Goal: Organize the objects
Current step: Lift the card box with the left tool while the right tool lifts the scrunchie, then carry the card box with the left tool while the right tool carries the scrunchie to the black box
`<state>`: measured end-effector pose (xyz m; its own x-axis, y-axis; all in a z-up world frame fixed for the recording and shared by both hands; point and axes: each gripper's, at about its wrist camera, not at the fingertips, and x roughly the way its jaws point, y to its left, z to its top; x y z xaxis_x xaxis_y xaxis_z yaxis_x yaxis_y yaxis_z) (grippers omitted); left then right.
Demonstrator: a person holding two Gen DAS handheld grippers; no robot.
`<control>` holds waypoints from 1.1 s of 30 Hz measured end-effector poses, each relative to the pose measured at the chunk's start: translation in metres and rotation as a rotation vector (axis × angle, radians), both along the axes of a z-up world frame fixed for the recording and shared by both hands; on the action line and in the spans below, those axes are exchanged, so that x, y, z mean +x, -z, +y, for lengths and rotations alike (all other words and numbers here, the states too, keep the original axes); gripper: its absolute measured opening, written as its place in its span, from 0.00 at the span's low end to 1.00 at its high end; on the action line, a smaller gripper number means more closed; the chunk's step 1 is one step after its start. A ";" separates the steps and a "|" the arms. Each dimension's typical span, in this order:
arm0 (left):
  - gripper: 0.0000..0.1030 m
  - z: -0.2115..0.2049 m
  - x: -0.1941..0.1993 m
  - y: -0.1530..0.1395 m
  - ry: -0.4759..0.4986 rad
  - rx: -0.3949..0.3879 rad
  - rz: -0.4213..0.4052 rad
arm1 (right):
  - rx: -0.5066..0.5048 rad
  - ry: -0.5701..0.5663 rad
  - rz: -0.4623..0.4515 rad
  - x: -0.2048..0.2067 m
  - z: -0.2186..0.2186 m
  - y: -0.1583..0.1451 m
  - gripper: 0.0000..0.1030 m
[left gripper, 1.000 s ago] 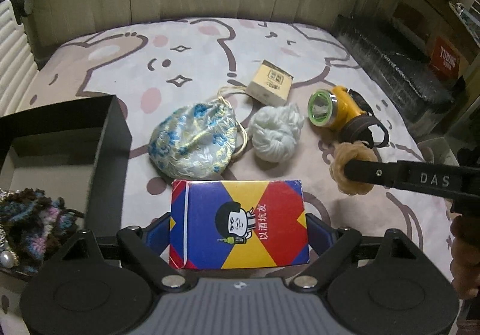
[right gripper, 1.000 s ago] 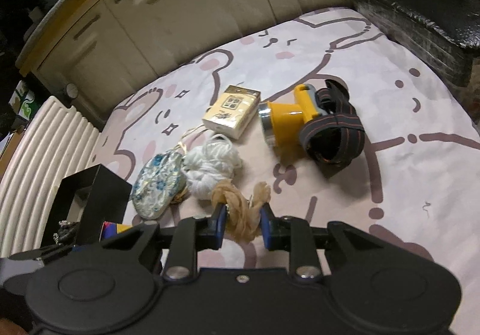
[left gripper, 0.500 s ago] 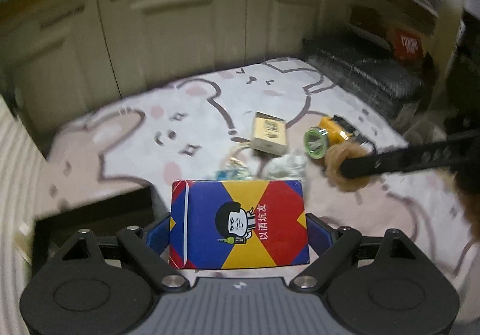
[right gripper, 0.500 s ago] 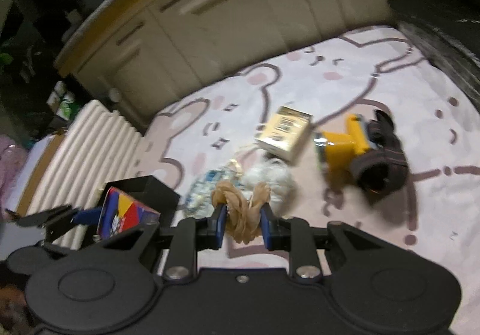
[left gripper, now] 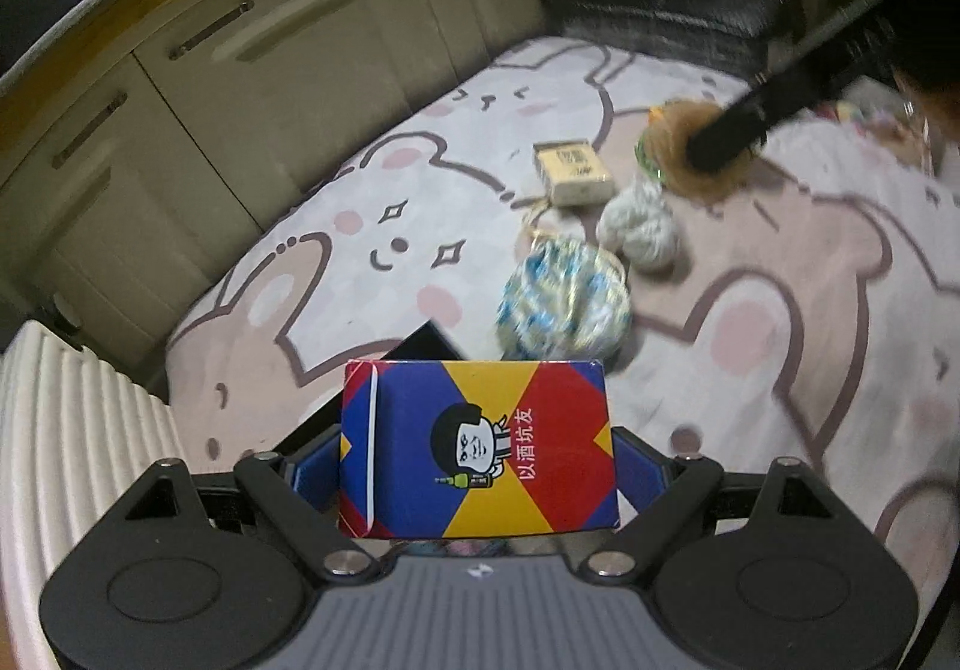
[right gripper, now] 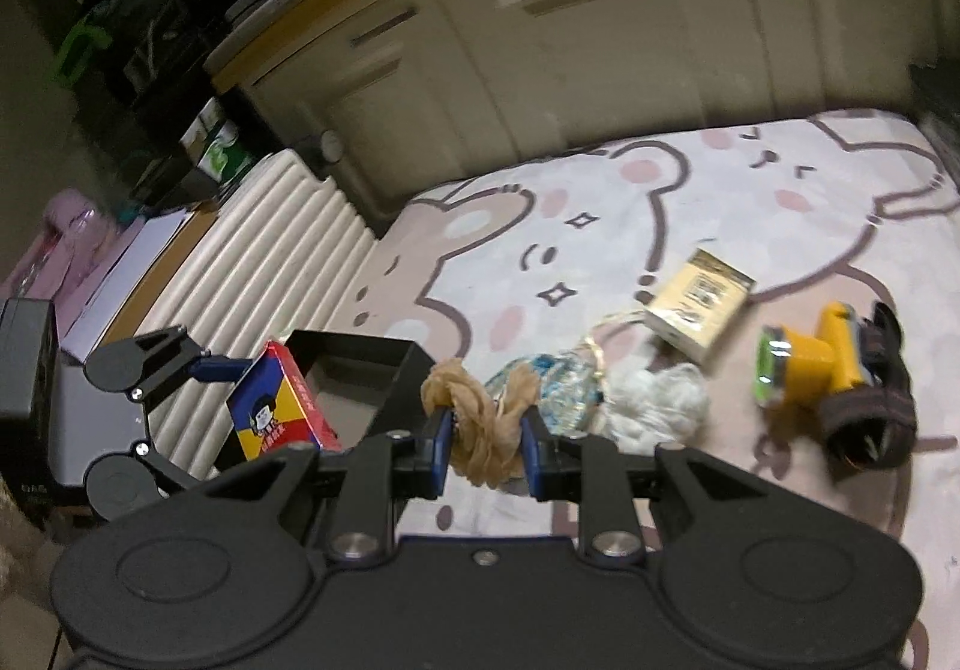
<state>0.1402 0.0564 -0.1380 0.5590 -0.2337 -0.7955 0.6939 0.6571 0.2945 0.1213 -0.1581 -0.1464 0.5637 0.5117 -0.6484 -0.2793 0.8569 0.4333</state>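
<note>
In the left wrist view, the left gripper (left gripper: pixel 478 451) grasps a colourful card box (left gripper: pixel 477 448) between its blue pads; the box fills the lower centre of the frame, with a cartoon figure and red, yellow and blue fields on its face. Above it a corner of the black open box (left gripper: pixel 423 346) shows. In the right wrist view, the right gripper (right gripper: pixel 485 439) is clenched on a tan twisted cloth scrunchie (right gripper: pixel 480 421) at the centre of the frame.

On the bear-patterned blanket (right gripper: pixel 750 202) lie, from centre to right in the right wrist view: a blue-and-white drawstring pouch (right gripper: pixel 561 385), a white fluffy bundle (right gripper: pixel 654 406) touching it, a beige small carton (right gripper: pixel 699 304) above them, and a yellow headlamp (right gripper: pixel 810 364) with a dark strap, apart at the right. The black open box (right gripper: pixel 360 370) stands left of the centre, near the white ribbed cushion (right gripper: pixel 258 262).
</note>
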 end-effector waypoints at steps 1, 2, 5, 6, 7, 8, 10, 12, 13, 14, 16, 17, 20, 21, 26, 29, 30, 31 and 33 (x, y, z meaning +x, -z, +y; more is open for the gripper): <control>0.87 0.003 0.001 0.000 0.013 0.016 0.003 | 0.000 -0.016 0.008 0.003 0.004 -0.001 0.24; 0.87 0.006 0.004 0.000 0.031 0.034 0.012 | -0.003 -0.037 0.015 0.006 0.009 -0.004 0.24; 0.87 0.010 0.006 0.003 0.109 0.106 0.019 | -0.030 -0.101 0.012 0.012 0.028 -0.012 0.24; 0.87 0.011 0.007 0.004 0.131 0.122 0.023 | -0.033 -0.116 0.011 0.014 0.033 -0.014 0.24; 0.87 0.012 0.008 0.005 0.151 0.137 0.031 | -0.036 -0.129 0.010 0.016 0.038 -0.017 0.24; 0.87 0.012 0.009 0.008 0.171 0.155 0.042 | -0.040 -0.142 0.006 0.018 0.043 -0.019 0.24; 0.87 0.011 0.009 0.015 0.219 0.195 0.066 | -0.054 -0.164 0.003 0.022 0.053 -0.021 0.24; 0.87 0.010 0.008 0.024 0.289 0.239 0.100 | -0.062 -0.177 0.008 0.026 0.061 -0.021 0.24; 0.87 0.010 0.009 0.027 0.313 0.256 0.120 | -0.064 -0.183 0.012 0.027 0.064 -0.020 0.24; 0.87 0.010 0.009 0.031 0.334 0.275 0.140 | -0.065 -0.188 0.015 0.028 0.067 -0.019 0.24; 0.87 0.009 0.012 0.036 0.365 0.297 0.155 | -0.071 -0.197 0.017 0.028 0.072 -0.017 0.24; 0.87 0.009 0.014 0.037 0.377 0.302 0.163 | -0.075 -0.200 0.018 0.028 0.073 -0.016 0.24; 0.87 0.008 0.021 0.037 0.417 0.288 0.203 | -0.068 -0.197 0.034 0.030 0.072 -0.011 0.24; 0.87 0.008 0.023 0.038 0.431 0.283 0.218 | -0.068 -0.197 0.038 0.031 0.073 -0.009 0.24; 0.88 0.007 0.034 0.040 0.495 0.224 0.286 | -0.062 -0.191 0.053 0.038 0.070 -0.002 0.24; 0.92 0.011 0.045 0.041 0.457 0.185 0.308 | -0.057 -0.194 0.062 0.042 0.071 0.002 0.24; 0.93 0.014 0.048 0.040 0.433 0.172 0.309 | -0.057 -0.198 0.064 0.043 0.072 0.002 0.24; 0.93 0.017 0.051 0.037 0.413 0.156 0.308 | -0.058 -0.201 0.066 0.044 0.074 0.003 0.24; 0.93 0.025 0.057 0.032 0.366 0.128 0.293 | -0.062 -0.209 0.065 0.046 0.076 0.004 0.24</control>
